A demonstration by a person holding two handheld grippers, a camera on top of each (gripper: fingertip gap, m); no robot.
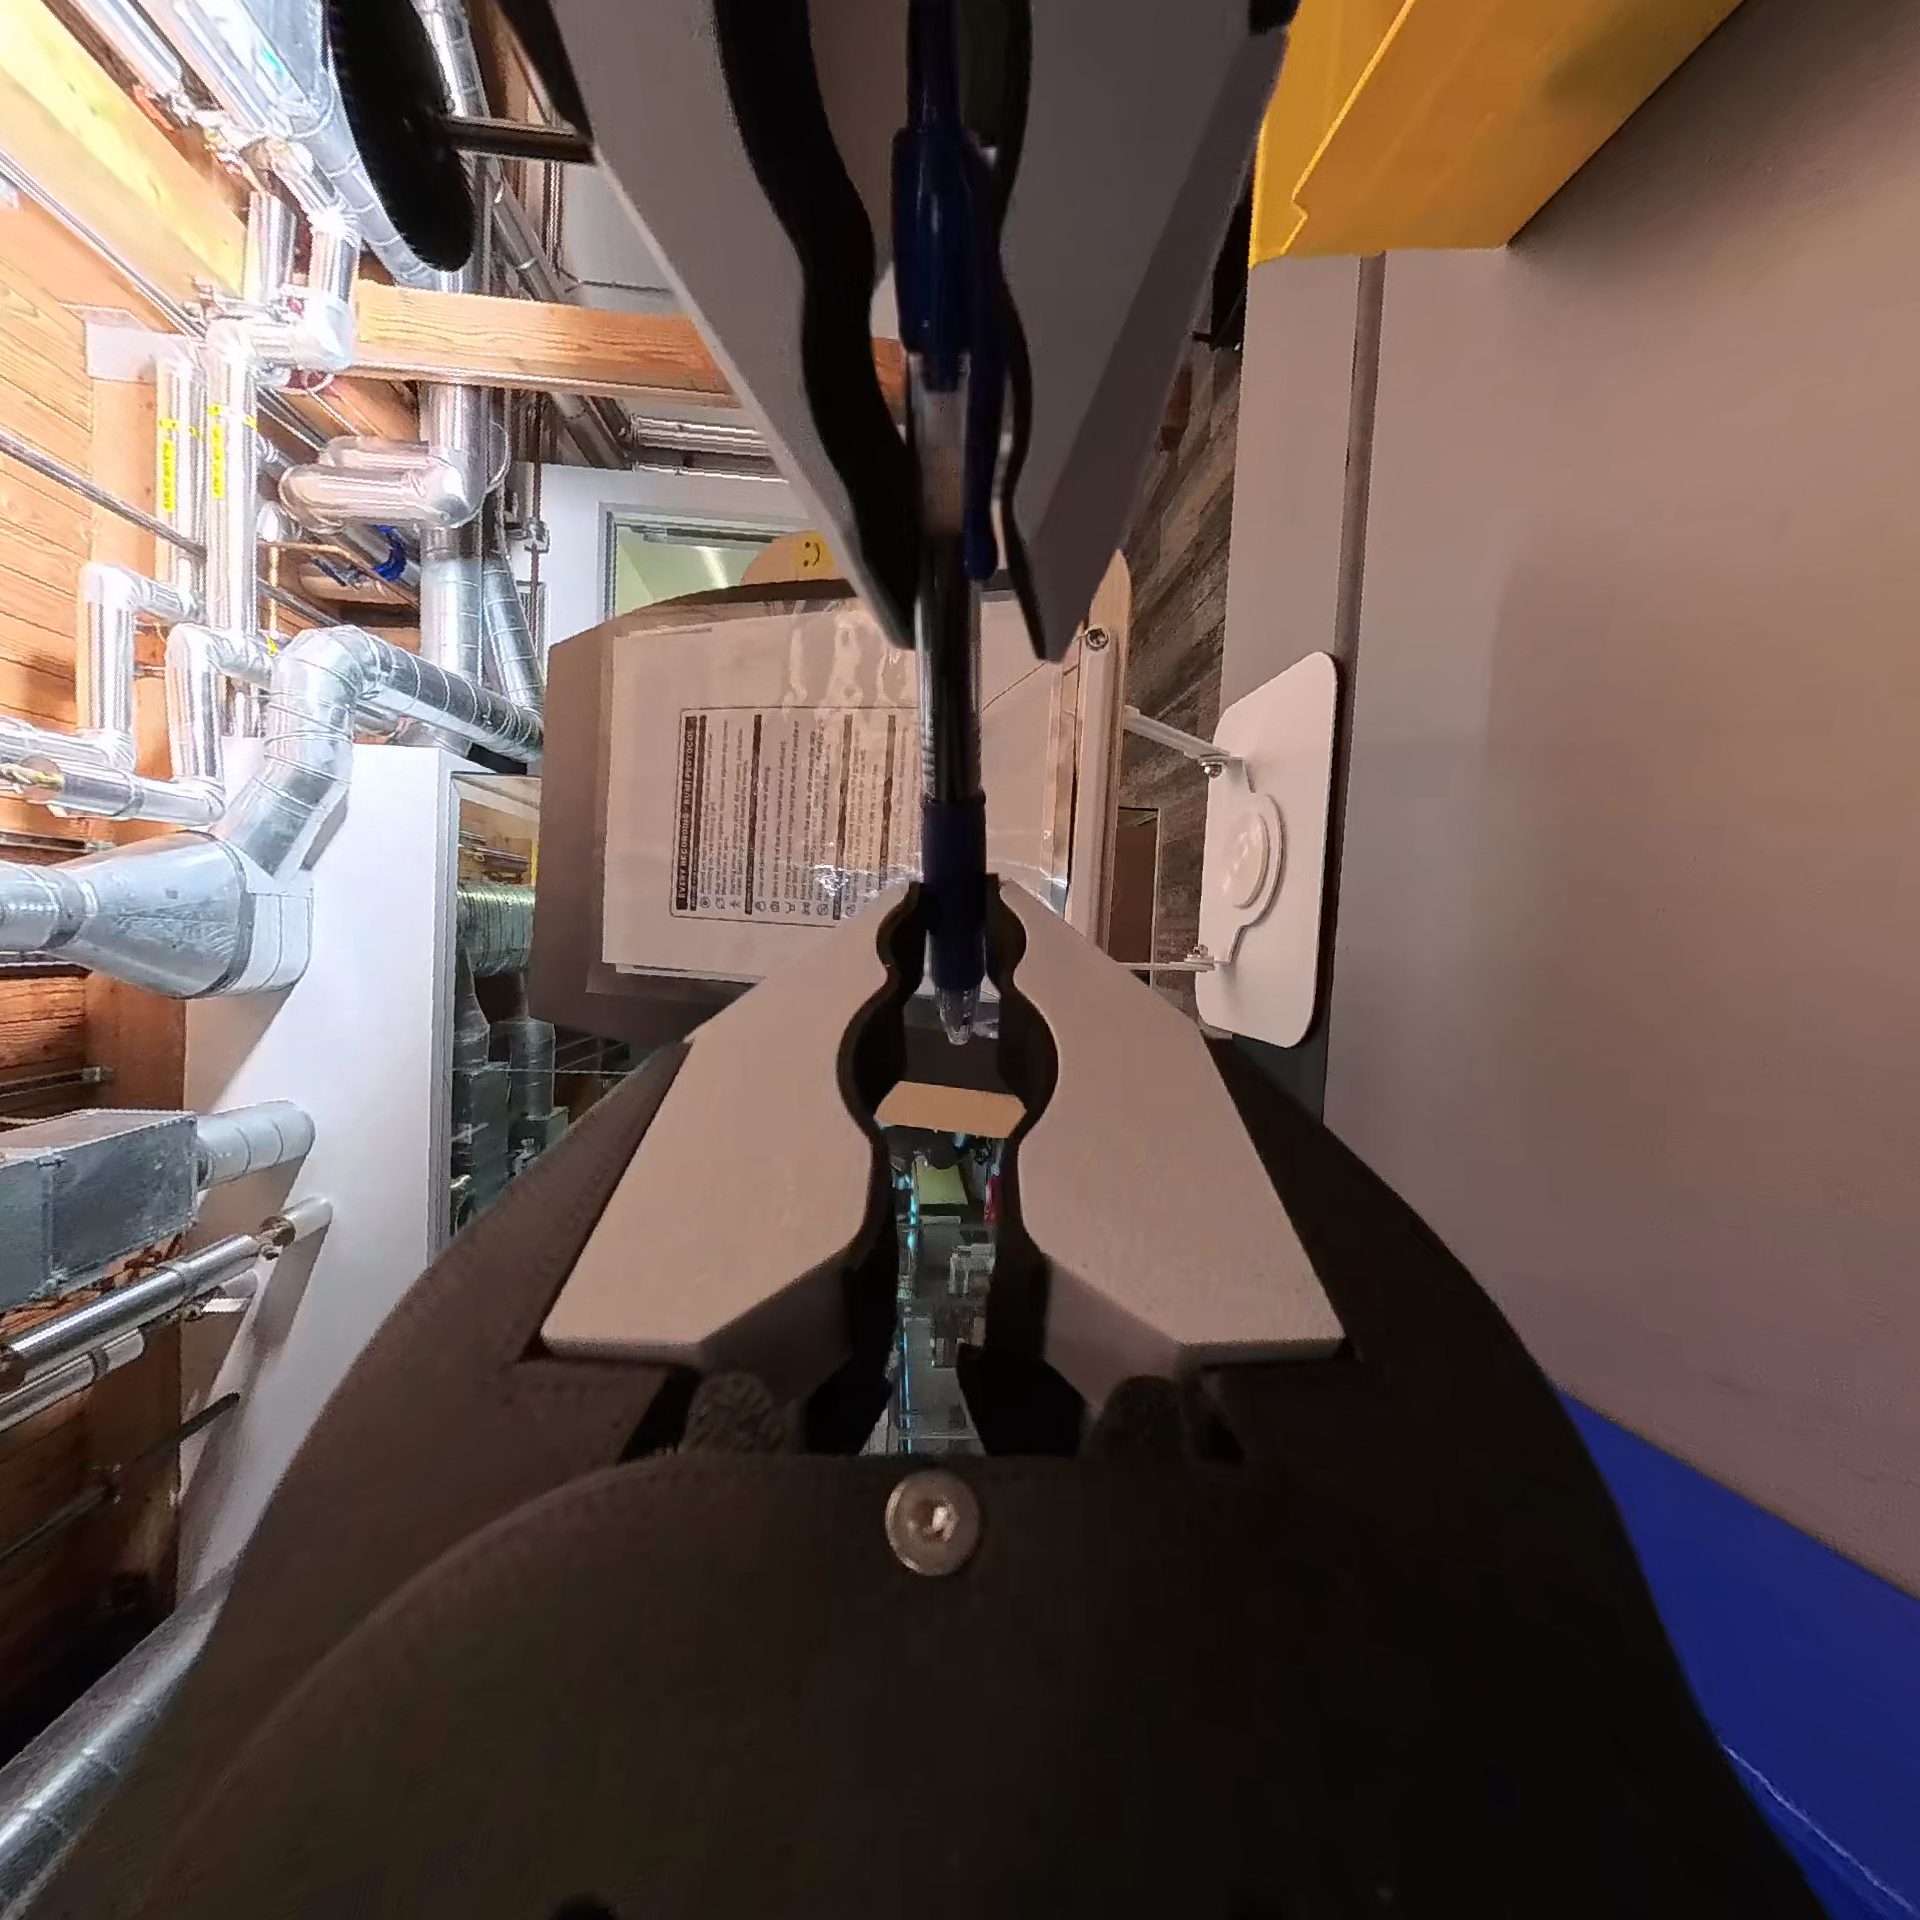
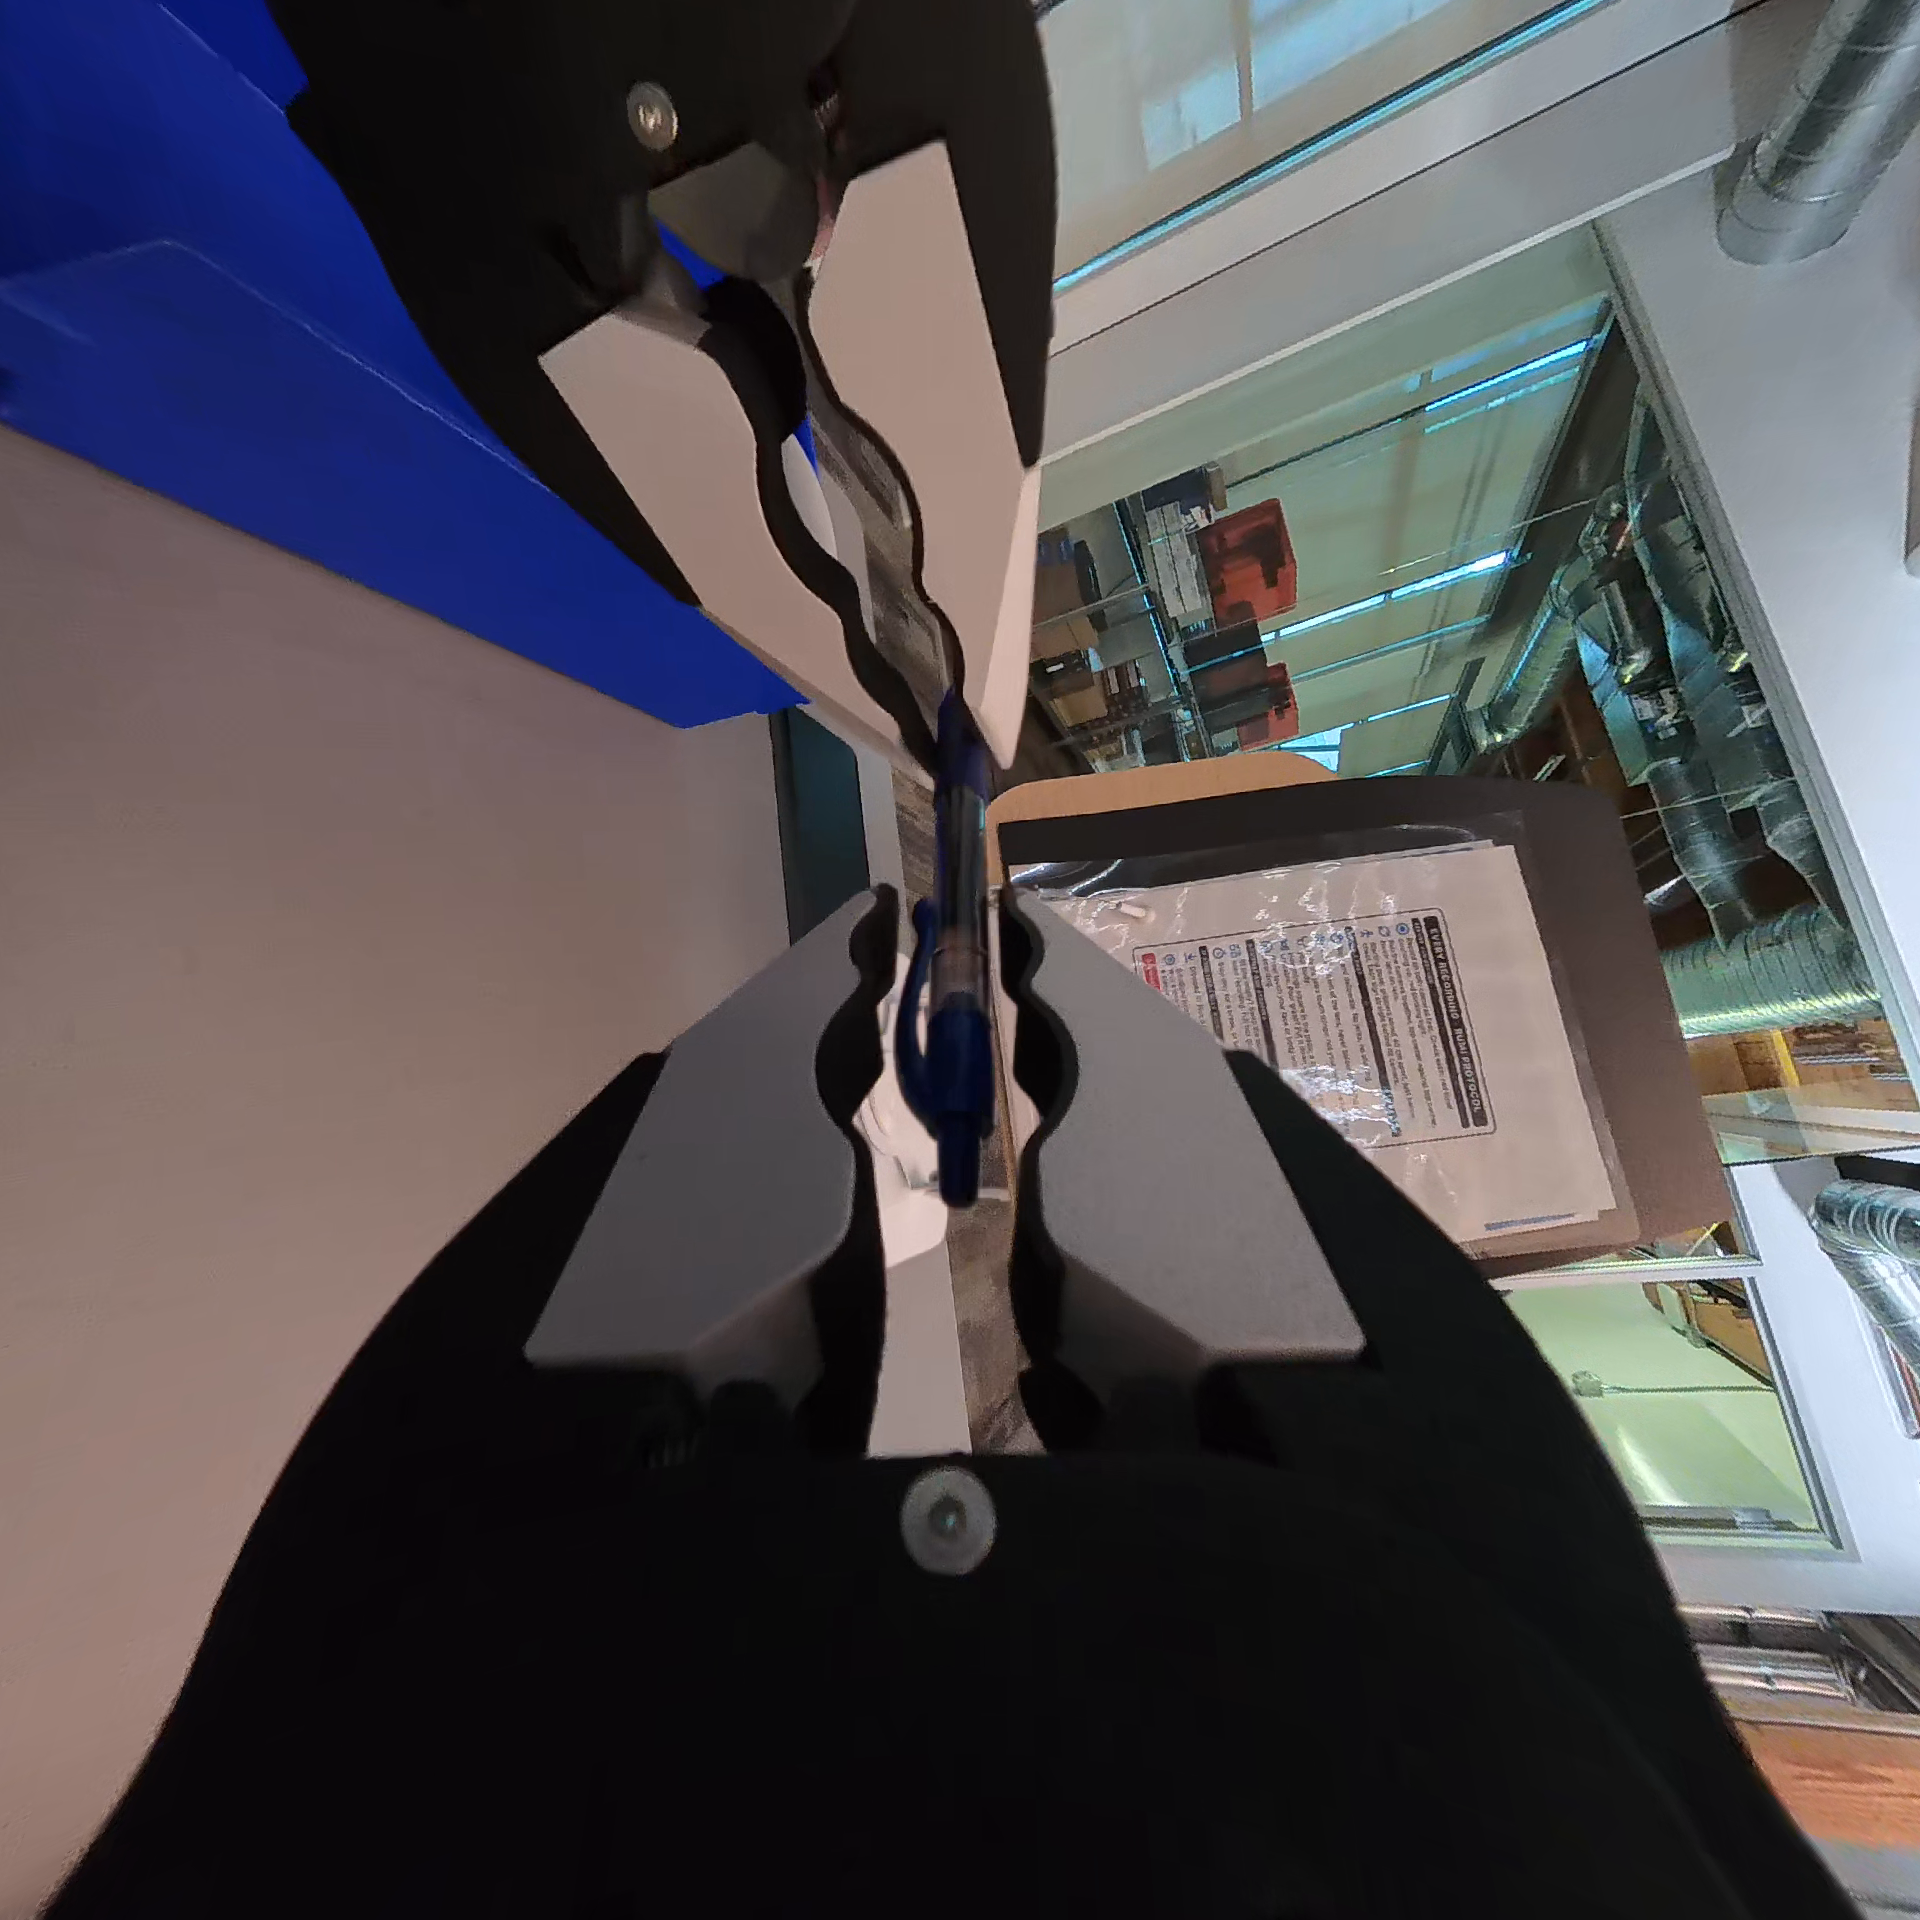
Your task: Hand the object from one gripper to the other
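Observation:
A blue click pen hangs in the air between my two grippers, which face each other tip to tip. My left gripper is shut on the pen's rubber grip, and the clear tip pokes in between its fingers. In the right wrist view the left gripper pinches that same end. My right gripper is open a little. Its fingers stand on both sides of the pen at the clip end, with thin gaps showing. It also shows at the top of the left wrist view.
Both views are tilted sideways. A grey tabletop carries a blue bin, a yellow bin and a white mount plate. A board with a laminated sheet stands behind the grippers. Metal ducts run overhead. Both grippers' tips are close together, under 4 cm apart.

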